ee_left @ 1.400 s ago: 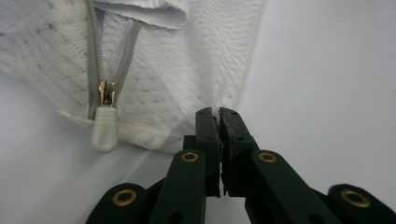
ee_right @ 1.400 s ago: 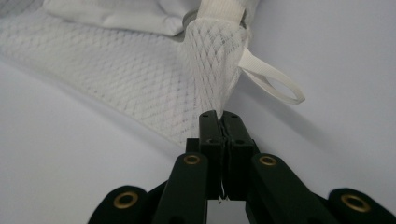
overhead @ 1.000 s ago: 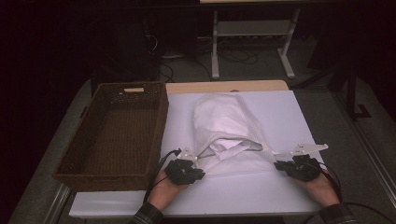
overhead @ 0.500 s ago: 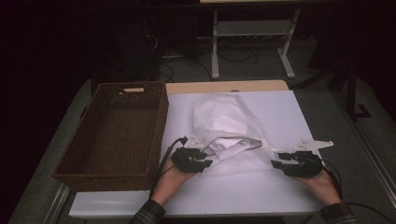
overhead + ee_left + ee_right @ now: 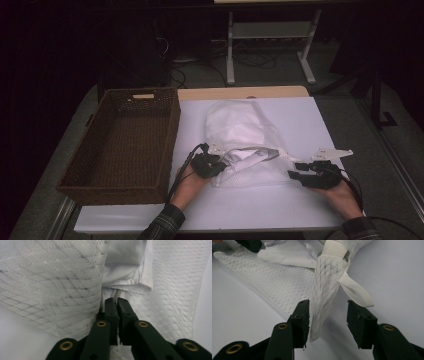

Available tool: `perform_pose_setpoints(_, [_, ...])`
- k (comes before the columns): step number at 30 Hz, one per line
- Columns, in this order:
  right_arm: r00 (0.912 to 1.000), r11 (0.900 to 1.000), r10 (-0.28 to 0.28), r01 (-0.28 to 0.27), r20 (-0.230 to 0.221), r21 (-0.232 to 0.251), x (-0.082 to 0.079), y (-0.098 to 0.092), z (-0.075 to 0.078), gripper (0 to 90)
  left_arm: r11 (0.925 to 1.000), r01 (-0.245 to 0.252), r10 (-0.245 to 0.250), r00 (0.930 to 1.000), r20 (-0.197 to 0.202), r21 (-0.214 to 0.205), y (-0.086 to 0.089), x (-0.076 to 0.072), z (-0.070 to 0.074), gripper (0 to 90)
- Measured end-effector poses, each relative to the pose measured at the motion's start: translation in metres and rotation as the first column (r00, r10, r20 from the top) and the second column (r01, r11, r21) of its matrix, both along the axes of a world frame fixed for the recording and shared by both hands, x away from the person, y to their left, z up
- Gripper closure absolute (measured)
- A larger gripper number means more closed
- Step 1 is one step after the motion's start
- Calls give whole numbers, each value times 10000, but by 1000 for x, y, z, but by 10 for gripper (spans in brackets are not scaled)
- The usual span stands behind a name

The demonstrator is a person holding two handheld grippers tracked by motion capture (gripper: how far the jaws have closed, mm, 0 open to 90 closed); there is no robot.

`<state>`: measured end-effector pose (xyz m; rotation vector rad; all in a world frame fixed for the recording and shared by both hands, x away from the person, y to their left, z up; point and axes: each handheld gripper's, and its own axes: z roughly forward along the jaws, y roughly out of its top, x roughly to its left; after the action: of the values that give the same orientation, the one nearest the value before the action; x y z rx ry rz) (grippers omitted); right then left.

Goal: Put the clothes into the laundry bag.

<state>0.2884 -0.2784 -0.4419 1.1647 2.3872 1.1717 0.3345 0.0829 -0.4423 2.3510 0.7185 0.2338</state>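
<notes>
A white mesh bag [image 5: 240,130] with a white cloth [image 5: 125,265] inside lies in the middle of the white table [image 5: 300,115]. My left gripper [image 5: 217,164] is at the bag's near left side. Its jaws have just closed, and the left gripper [image 5: 116,299] is shut on the zipper strip [image 5: 115,293] at the bag's mouth. My right gripper [image 5: 296,171] is at the bag's near right corner. Its jaws have just been opening and then closing a little. The right gripper [image 5: 328,307] stands open around a hanging mesh corner [image 5: 322,297], which brushes one jaw.
A dark wicker basket [image 5: 172,130] stands on the left of the table, close to my left hand. A white webbing loop [image 5: 359,293] hangs from the bag beside the right jaw. Beyond the table's far edge stands a metal frame [image 5: 270,35] with cables on the floor.
My left hand has moved away from the near edge and to the right, up to the bag's mouth. My right gripper has stayed put, and its jaws have spread apart.
</notes>
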Motion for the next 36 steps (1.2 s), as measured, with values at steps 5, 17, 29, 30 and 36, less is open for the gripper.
perform_pose_setpoints(5, [10000,10000,-25,25,21,34,-1,-1,0,562,9990,437,-439,9988,-195,-66,1,-10,5,893])
perform_pose_setpoints(17, [9997,9999,138,-138,-192,20,-1,0,-2,680,9634,2011,-2082,9778,-220,-1773,8,-32,24,893])
perform_pose_setpoints(29, [9992,9988,290,-301,-292,-393,-2,-3,-4,873,9309,2072,-2140,9768,106,-3009,32,-41,51,892])
perform_pose_setpoints(30, [9989,9988,327,-338,-330,-350,-3,-4,-4,873,9359,1918,-2004,9797,12,-2953,34,-41,50,891])
perform_pose_setpoints(36, [9984,9981,442,-457,-345,-423,-6,-7,-2,874,9506,1585,-1720,9847,-277,-2669,30,-38,41,814])
